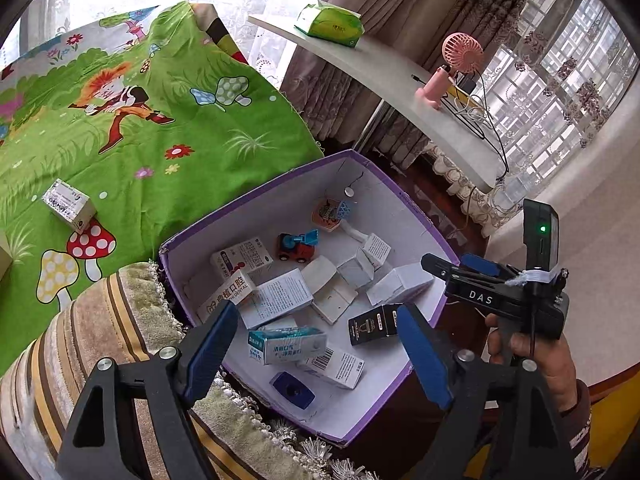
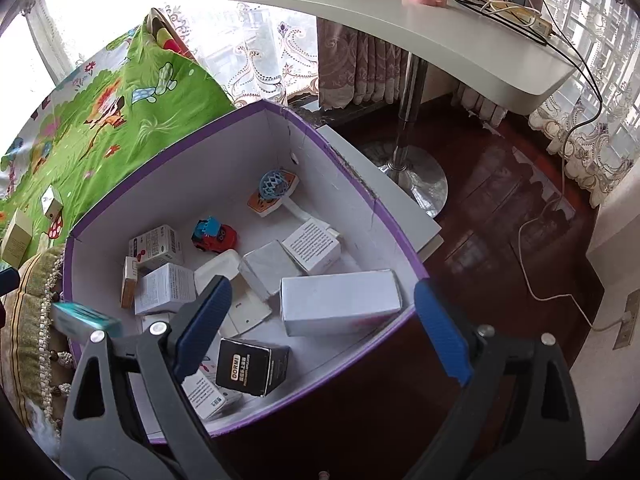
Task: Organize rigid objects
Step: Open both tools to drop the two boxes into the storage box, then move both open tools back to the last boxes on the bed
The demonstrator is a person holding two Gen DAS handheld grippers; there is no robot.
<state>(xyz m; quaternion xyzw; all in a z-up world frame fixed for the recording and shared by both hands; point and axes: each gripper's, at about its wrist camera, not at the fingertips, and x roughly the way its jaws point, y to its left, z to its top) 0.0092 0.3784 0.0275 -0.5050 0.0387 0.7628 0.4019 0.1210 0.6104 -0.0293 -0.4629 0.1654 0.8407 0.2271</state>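
Matt cardboard storage box (image 2: 352, 168), glossy dark wooden floor (image 2: 500, 200), printed cotton-like cloth (image 1: 140, 128), smooth white table (image 2: 460, 40).

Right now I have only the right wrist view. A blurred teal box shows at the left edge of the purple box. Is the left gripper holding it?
Observer: No. The left gripper is open, and the teal box shows between its fingers, touching neither.
Reviewer: Is my own gripper hiding anything in the near corner?
Observer: Yes. A small dark blue object lies on the floor of the purple box, by the near wall.
Reviewer: Is my gripper's indicator lit?
Observer: A green light glows on the unit above the right gripper.
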